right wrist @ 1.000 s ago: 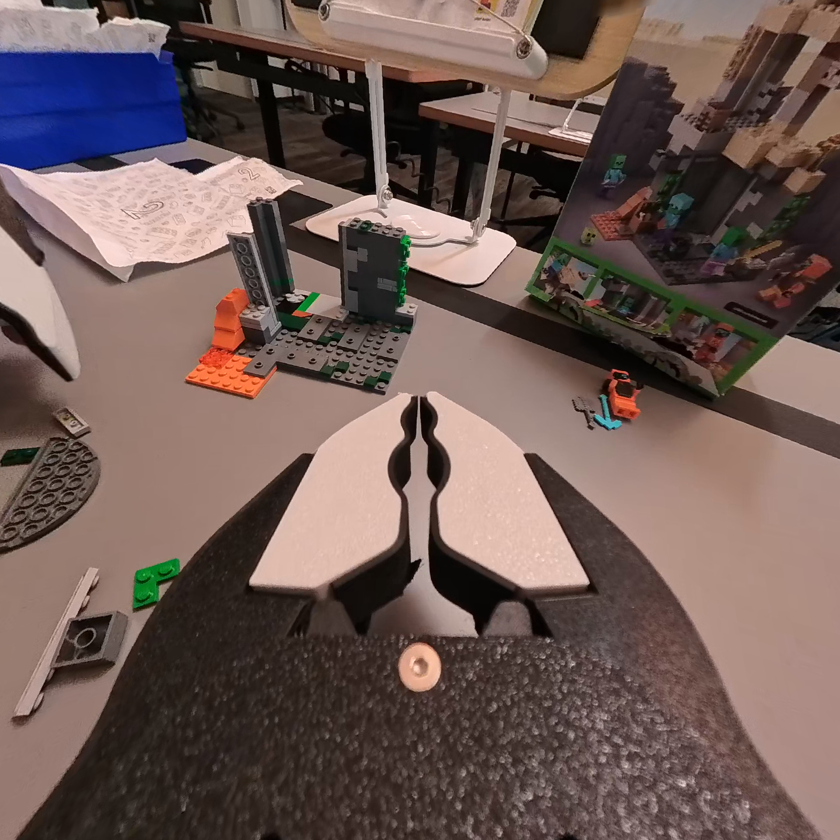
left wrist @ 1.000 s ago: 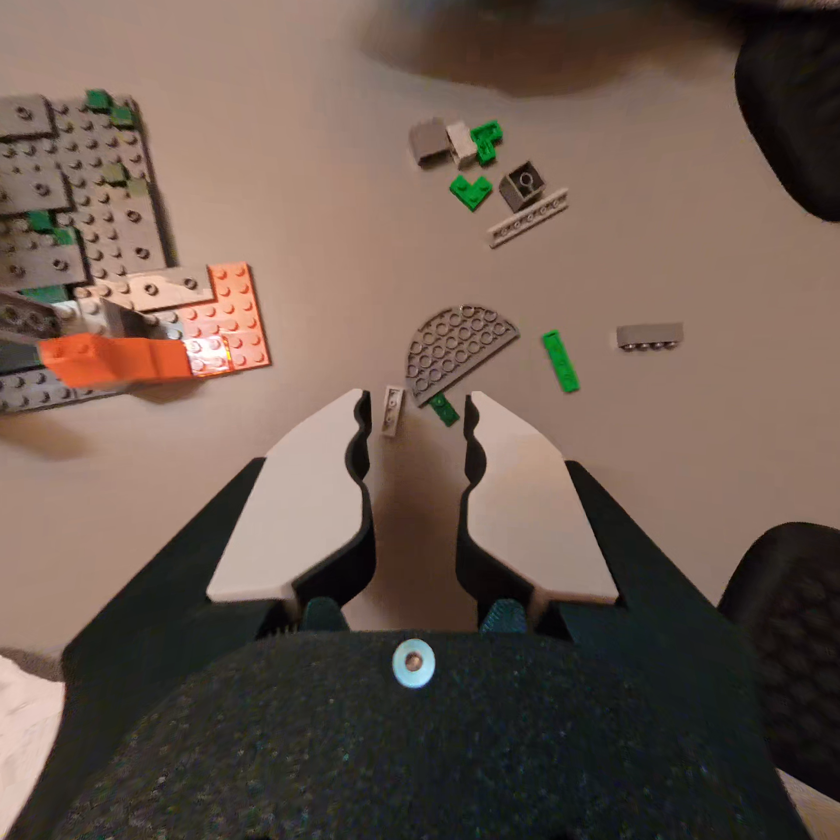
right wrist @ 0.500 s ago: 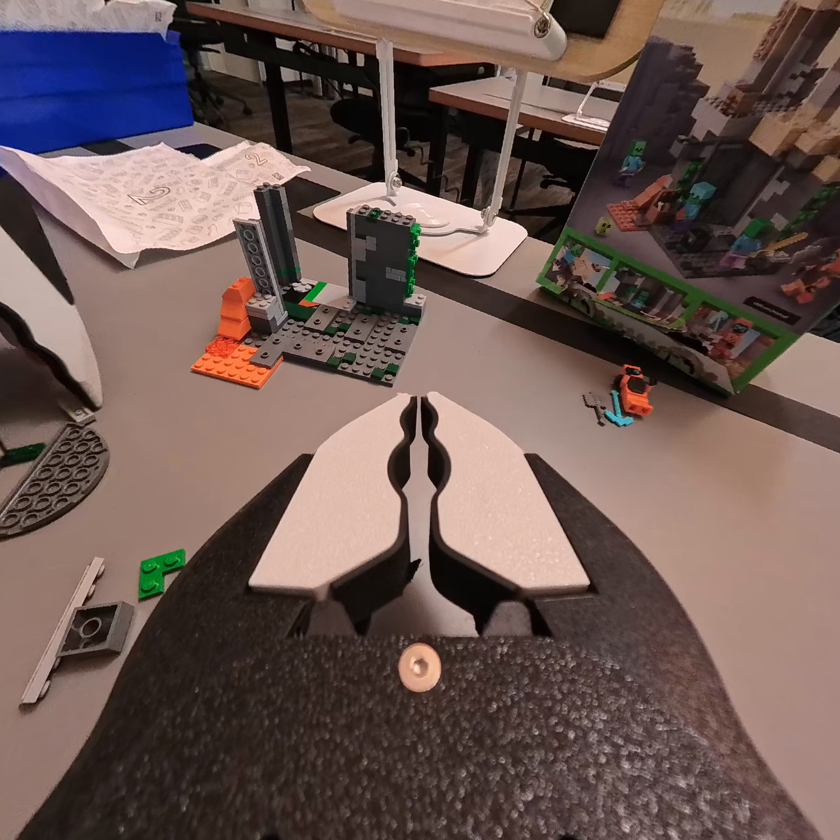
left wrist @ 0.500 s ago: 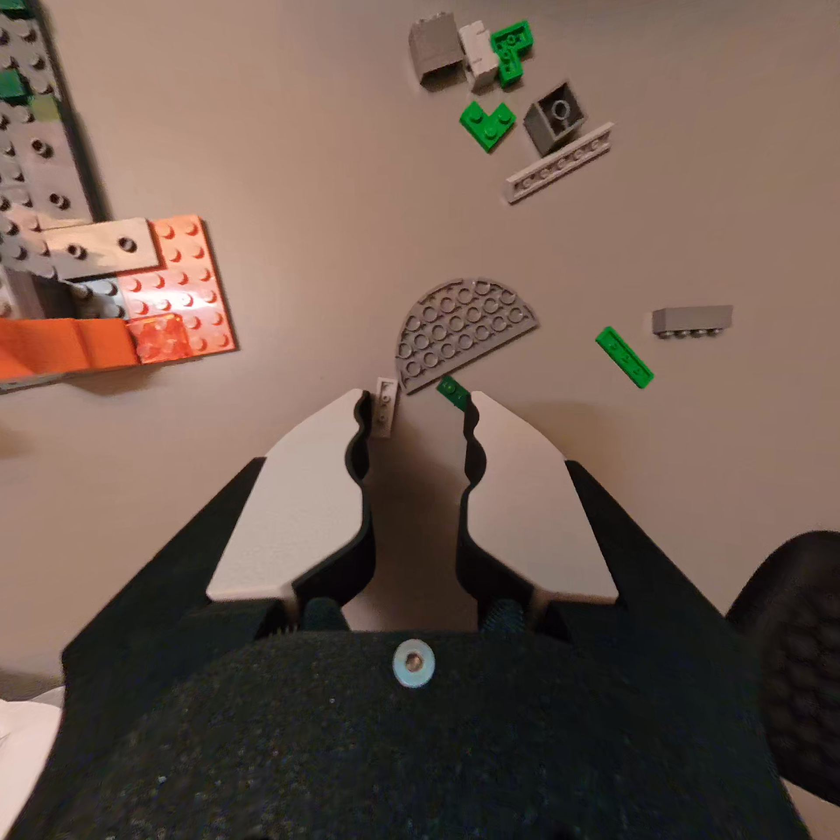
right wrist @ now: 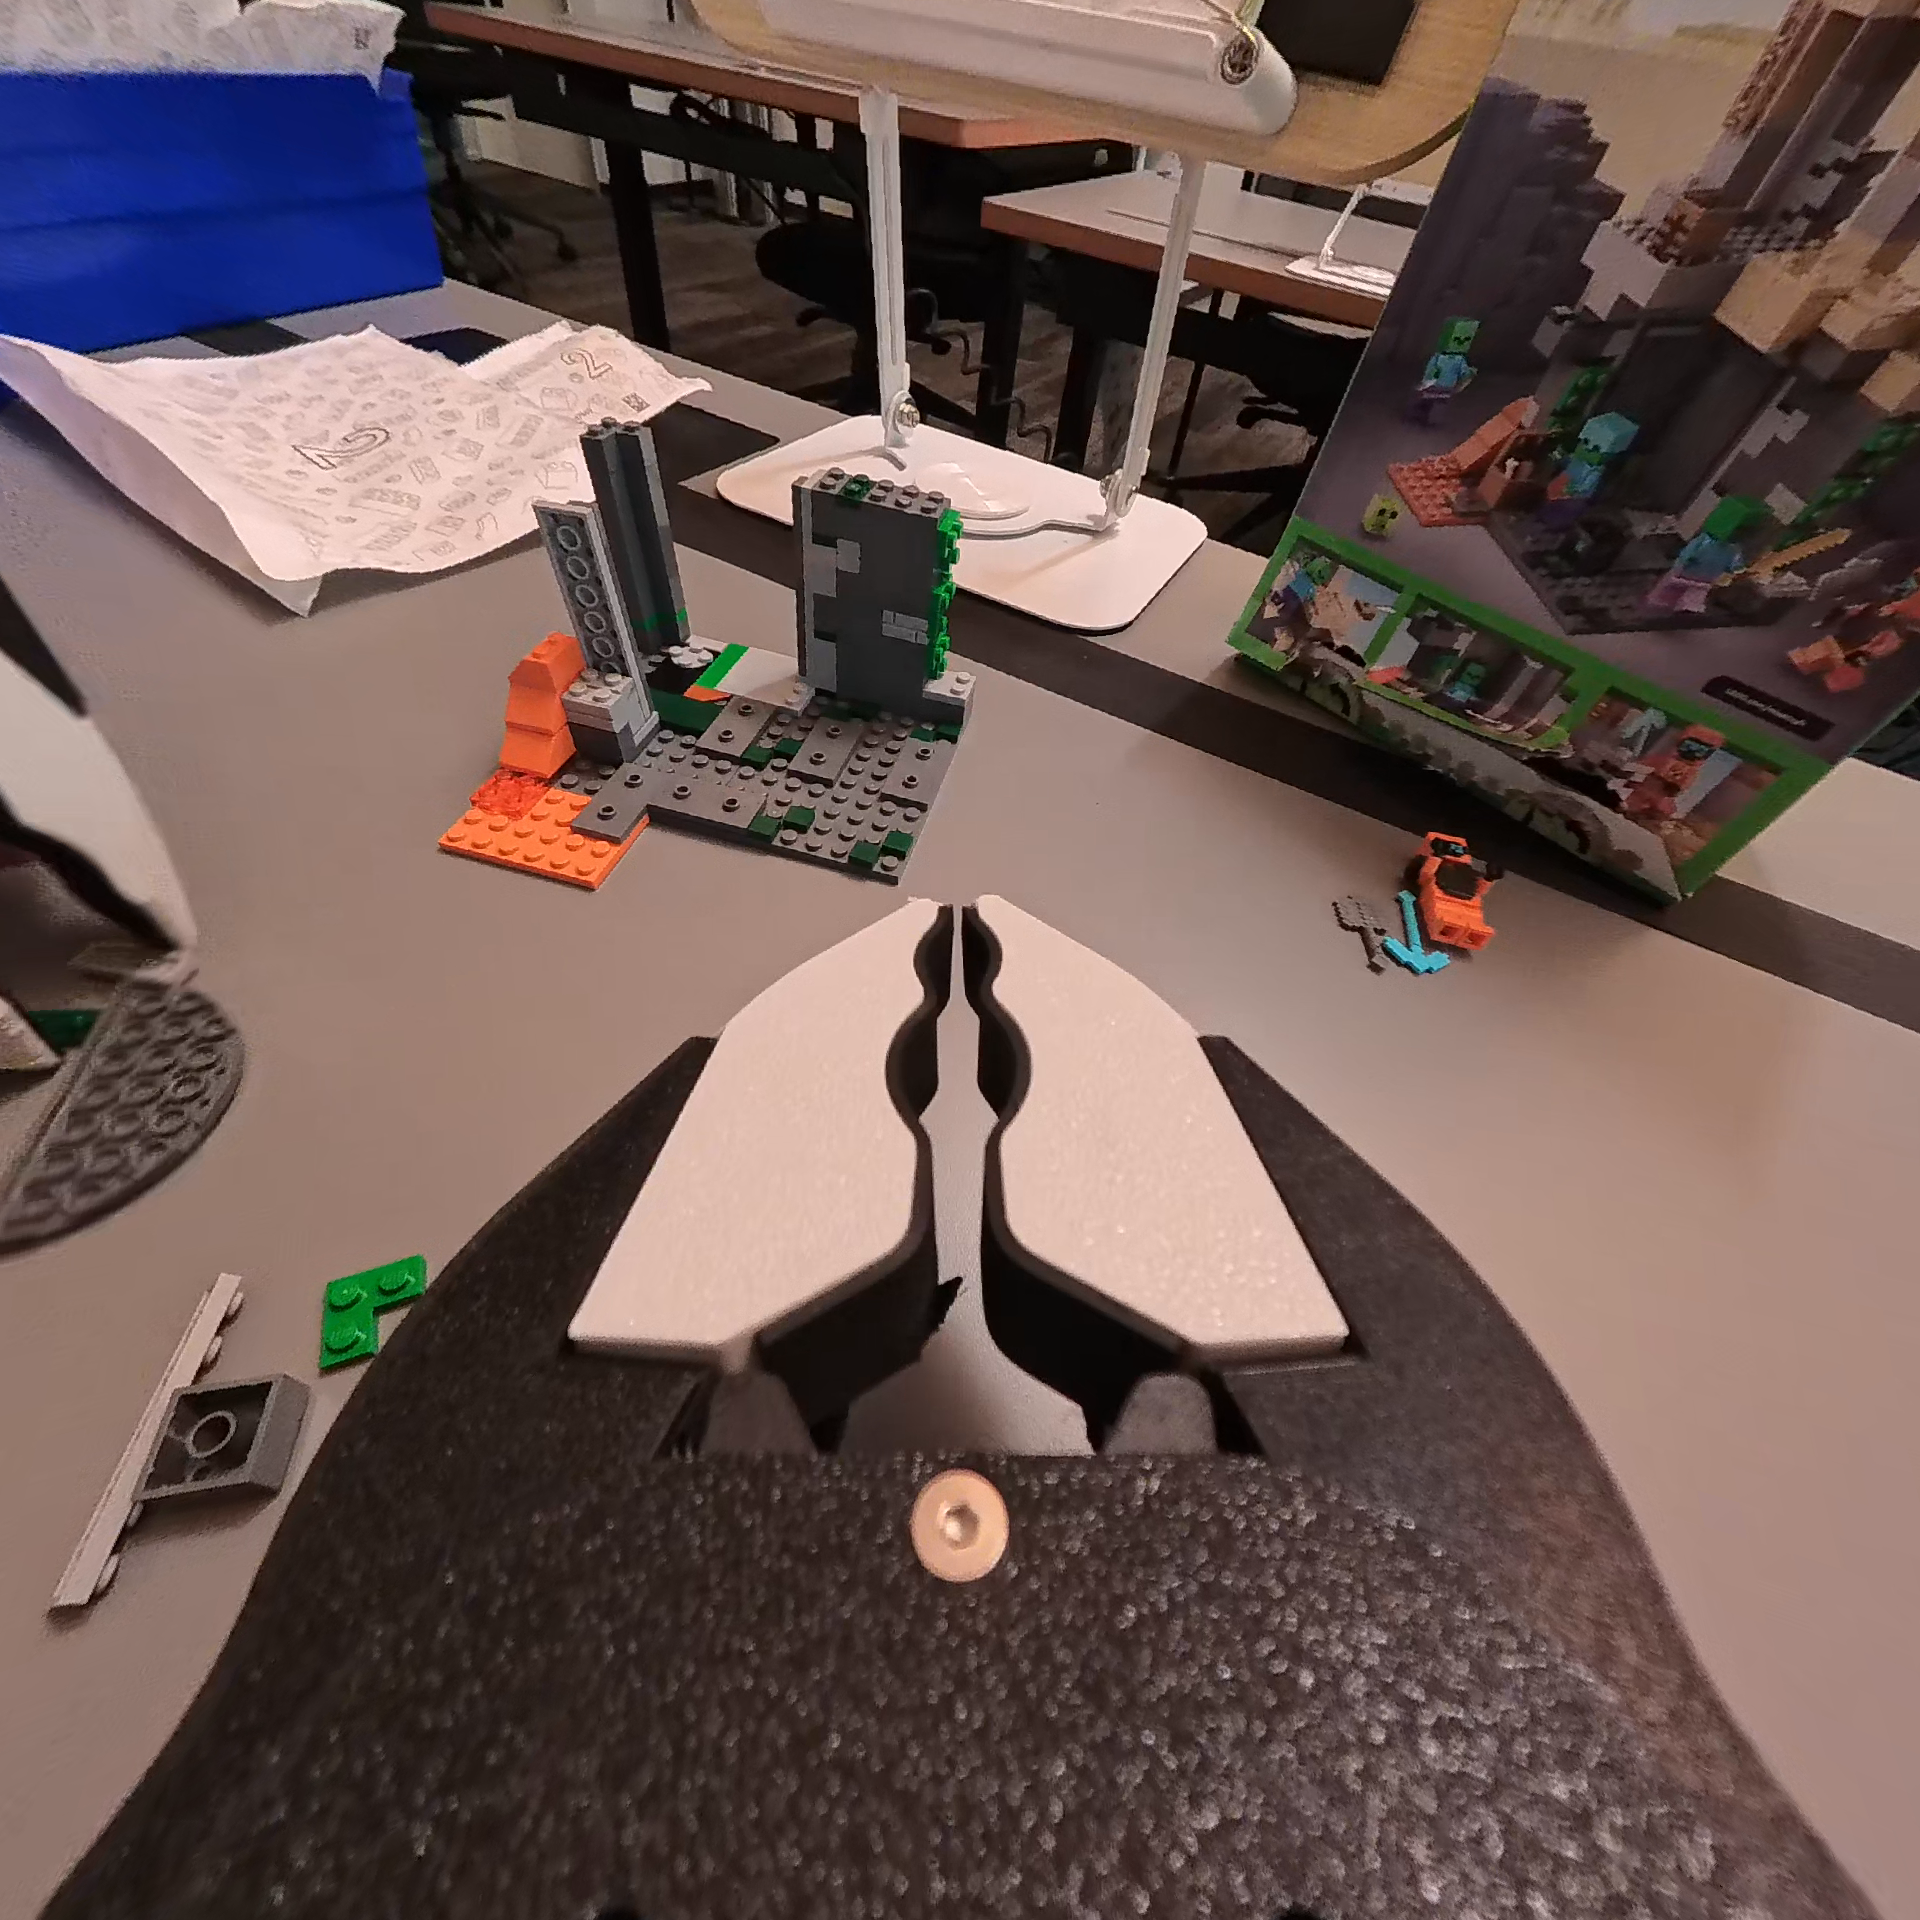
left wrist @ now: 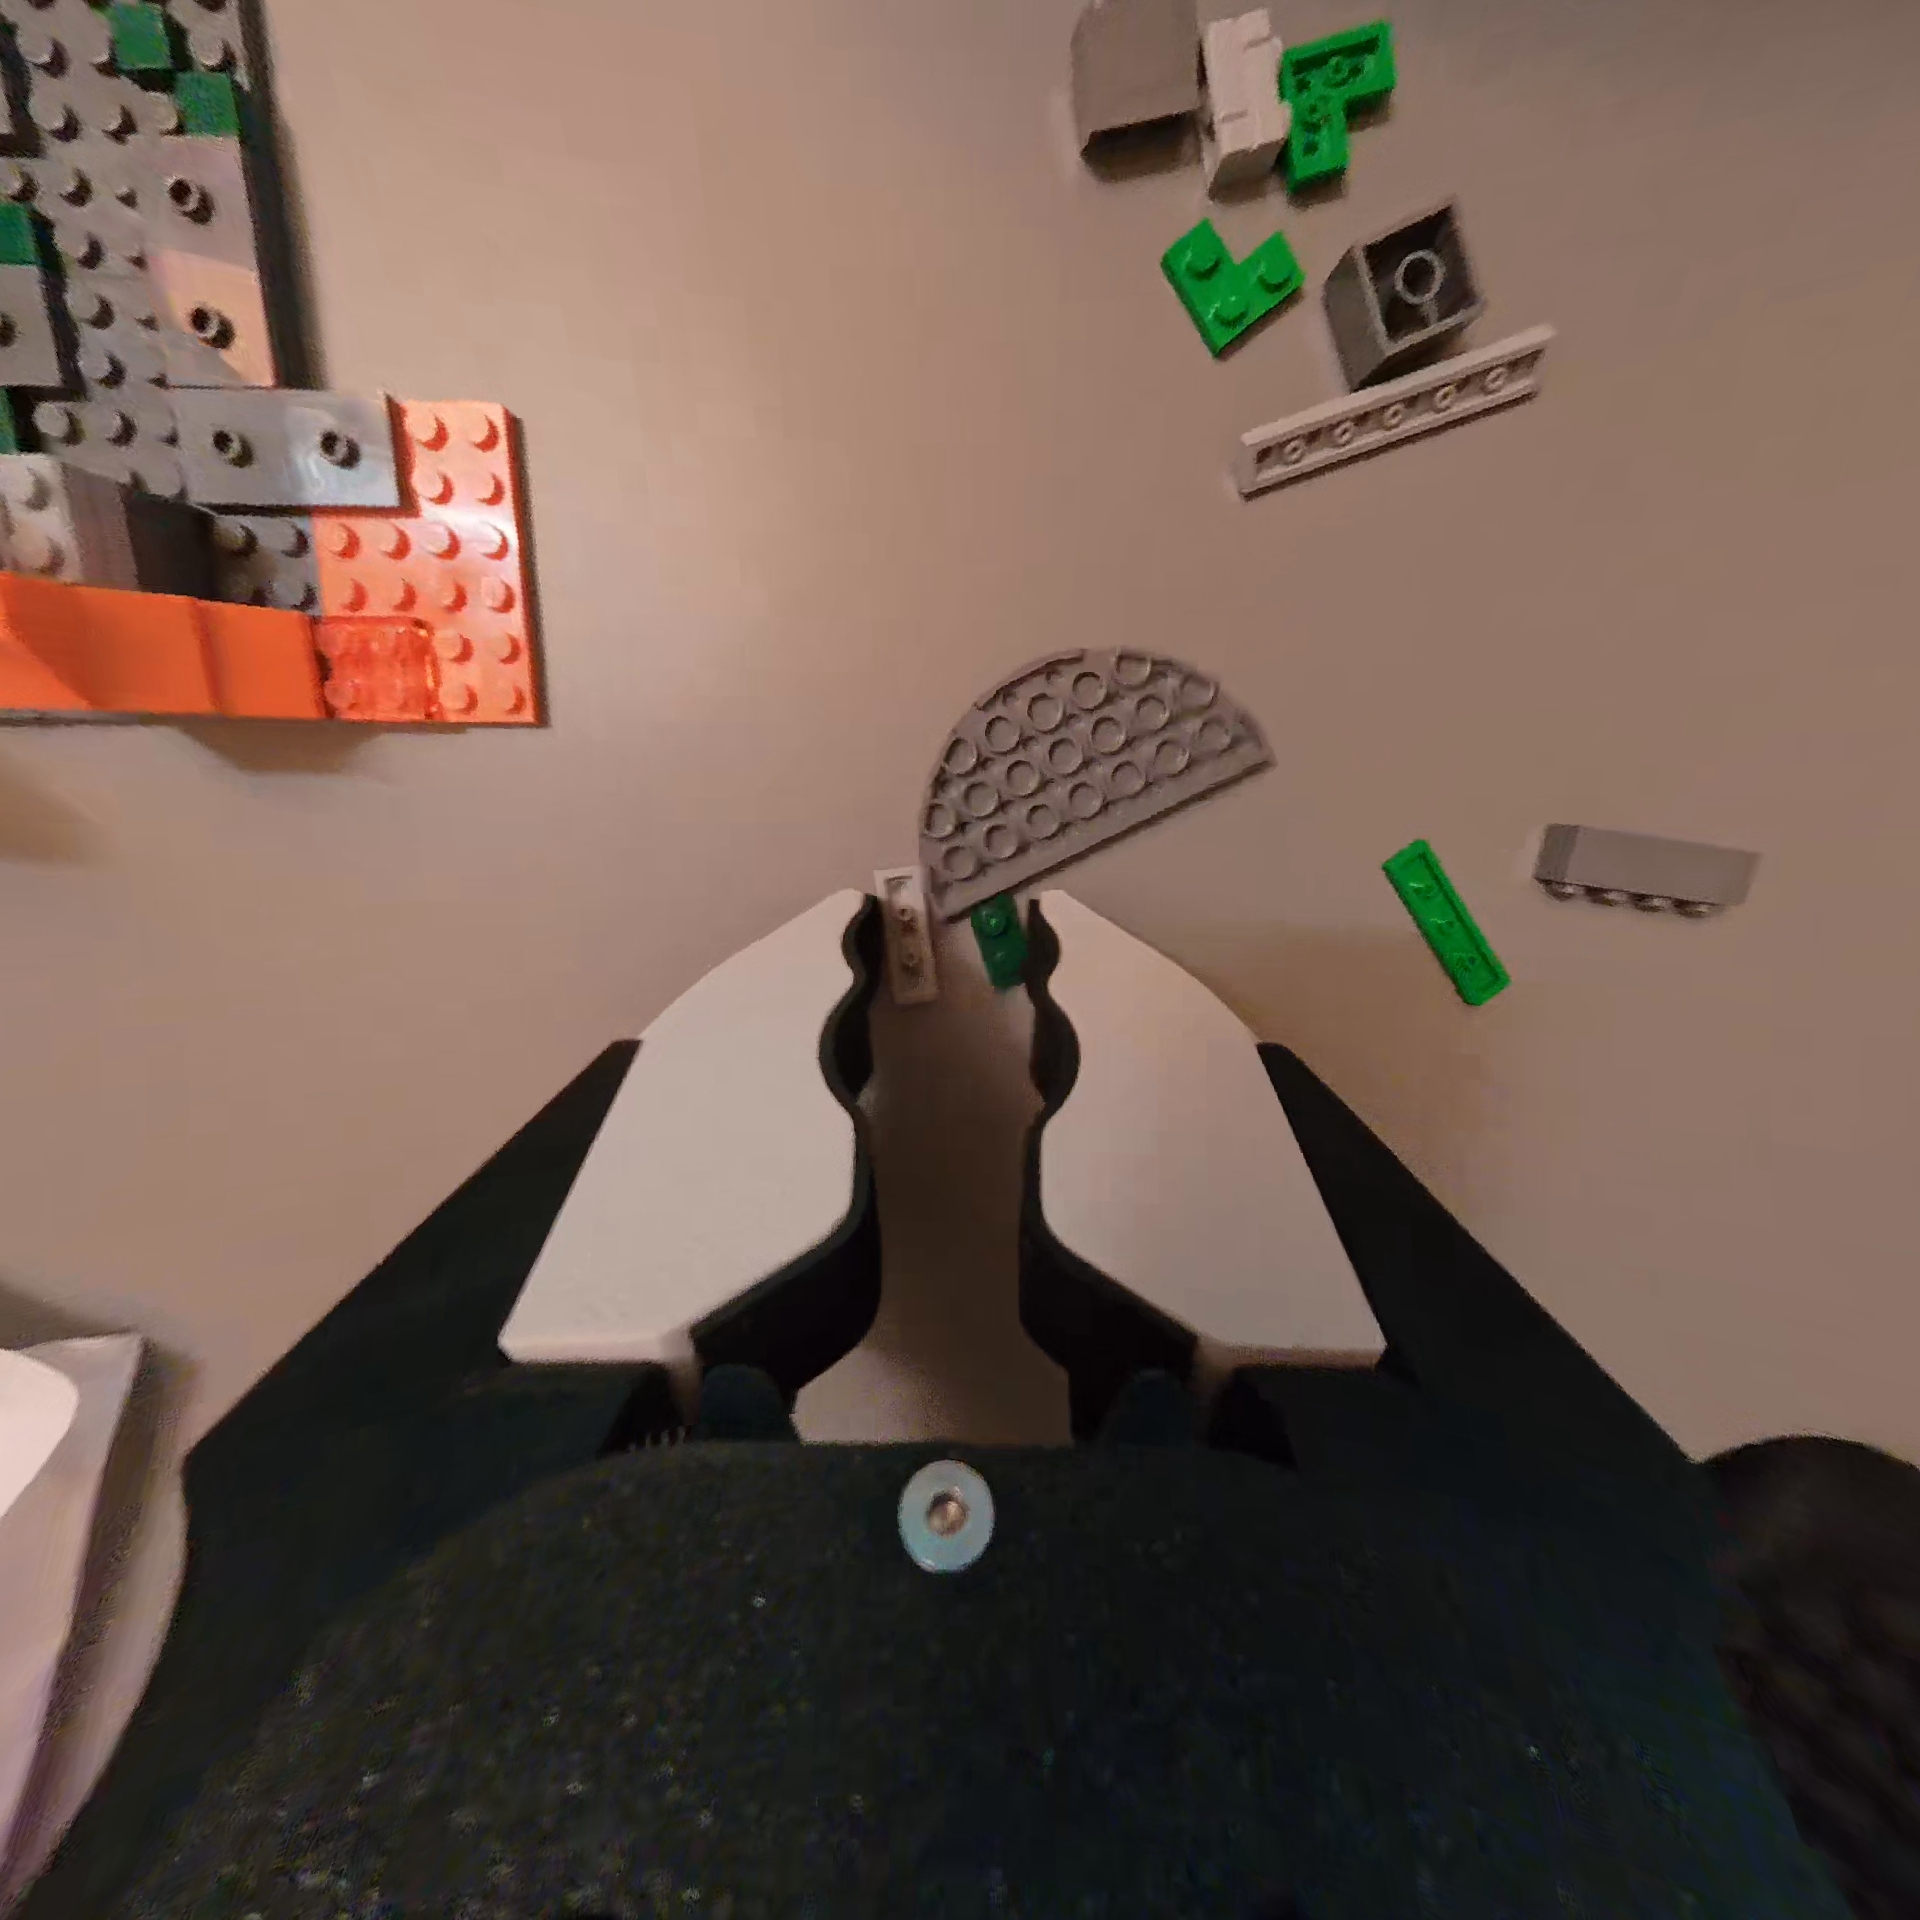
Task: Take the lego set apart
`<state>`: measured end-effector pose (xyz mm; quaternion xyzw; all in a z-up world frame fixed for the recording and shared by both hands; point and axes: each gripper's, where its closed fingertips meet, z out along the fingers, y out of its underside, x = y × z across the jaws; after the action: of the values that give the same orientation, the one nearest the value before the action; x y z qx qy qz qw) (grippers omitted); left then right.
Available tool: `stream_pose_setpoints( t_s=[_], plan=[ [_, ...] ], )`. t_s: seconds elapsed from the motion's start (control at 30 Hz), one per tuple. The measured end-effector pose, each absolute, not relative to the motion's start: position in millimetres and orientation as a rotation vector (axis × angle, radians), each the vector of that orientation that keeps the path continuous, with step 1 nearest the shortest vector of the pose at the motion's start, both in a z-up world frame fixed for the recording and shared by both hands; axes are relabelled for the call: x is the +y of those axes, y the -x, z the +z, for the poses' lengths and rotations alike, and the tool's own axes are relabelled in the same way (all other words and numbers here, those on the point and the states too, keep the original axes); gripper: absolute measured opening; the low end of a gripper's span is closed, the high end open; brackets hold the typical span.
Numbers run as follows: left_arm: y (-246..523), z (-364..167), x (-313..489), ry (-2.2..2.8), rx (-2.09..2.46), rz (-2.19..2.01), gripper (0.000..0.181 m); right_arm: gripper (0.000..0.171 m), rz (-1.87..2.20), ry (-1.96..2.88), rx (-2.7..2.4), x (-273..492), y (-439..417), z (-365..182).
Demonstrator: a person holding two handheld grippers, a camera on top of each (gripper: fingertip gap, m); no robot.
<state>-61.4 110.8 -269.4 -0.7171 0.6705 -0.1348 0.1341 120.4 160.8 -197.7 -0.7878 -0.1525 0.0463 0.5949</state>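
The lego build (right wrist: 727, 717) stands on the grey table: a dark grey studded base with an orange corner plate, two grey towers and an orange sloped stack. Its orange corner (left wrist: 436, 561) shows at the upper left of the left wrist view. My left gripper (left wrist: 951, 914) is open and low over the table. A small light grey plate (left wrist: 909, 940) and a small green plate (left wrist: 995, 940) lie between its fingertips, just before a dark grey half-round plate (left wrist: 1091, 769). My right gripper (right wrist: 956, 914) is shut and empty, in front of the build. The left gripper's finger (right wrist: 94, 821) shows at that view's left edge.
Loose pieces lie to the right of the left gripper: green corner plates (left wrist: 1231, 286), a grey slope brick (left wrist: 1403, 296), a light grey strip (left wrist: 1392, 416), a green strip (left wrist: 1444, 925), a grey brick (left wrist: 1647, 868). A set box (right wrist: 1621, 520), an orange minifigure (right wrist: 1449, 899), a lamp base (right wrist: 987, 520) and printed paper (right wrist: 312, 457) stand behind. Both grippers' tips are roughly 15 cm from the lego build (right wrist: 727, 717).
My left gripper has come down and forward until the two small plates sit between its tips, and its jaws have narrowed a little. The right gripper has edged towards the build, still shut.
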Motion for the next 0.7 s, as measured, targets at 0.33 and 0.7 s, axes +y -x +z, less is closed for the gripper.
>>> stream_pose_setpoints(
  t_s=[0.33, 0.7],
  plan=[
    [74, -269, 101, 2.094, 1.874, -0.389, 0.008, 0.001, 0.111, 1.83, -0.365, 160, -117, -197],
    [191, -168, 130, 2.127, 1.531, -0.189, 0.008, 0.001, 0.126, 1.826, -0.345, 160, -119, -195]
  ],
)
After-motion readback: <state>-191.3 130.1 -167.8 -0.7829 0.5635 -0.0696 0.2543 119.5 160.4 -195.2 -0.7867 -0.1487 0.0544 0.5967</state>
